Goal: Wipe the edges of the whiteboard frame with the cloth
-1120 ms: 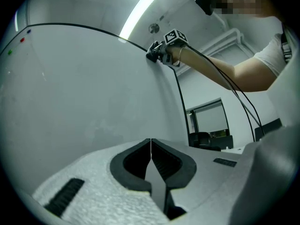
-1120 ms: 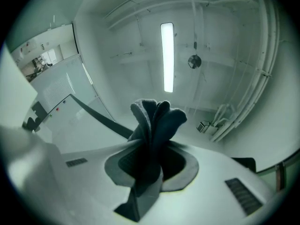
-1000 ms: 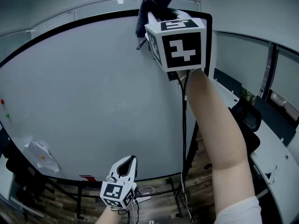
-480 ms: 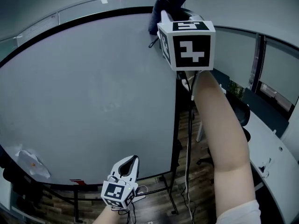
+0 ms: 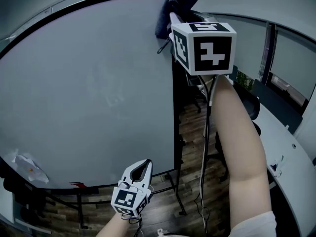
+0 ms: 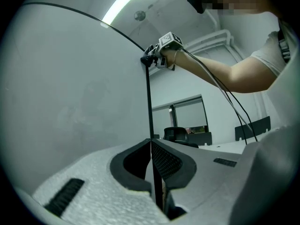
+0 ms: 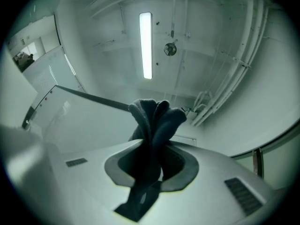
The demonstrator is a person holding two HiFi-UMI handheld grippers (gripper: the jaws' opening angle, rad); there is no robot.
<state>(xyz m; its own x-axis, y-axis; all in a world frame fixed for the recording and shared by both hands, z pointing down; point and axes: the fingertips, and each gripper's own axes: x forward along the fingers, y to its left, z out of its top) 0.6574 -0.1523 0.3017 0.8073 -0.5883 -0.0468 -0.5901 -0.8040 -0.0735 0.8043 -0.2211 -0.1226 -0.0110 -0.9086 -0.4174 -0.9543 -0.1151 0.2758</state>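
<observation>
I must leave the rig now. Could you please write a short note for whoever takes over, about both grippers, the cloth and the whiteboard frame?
Right gripper: shut on the dark cloth, held up at the top right corner of the whiteboard frame.
Left gripper: shut, empty, held low in front of the board's lower right part.
Done: the pictures do not show which edges are already wiped.
Left: probably the right edge downwards from this corner, then any other edges not yet wiped.
</observation>
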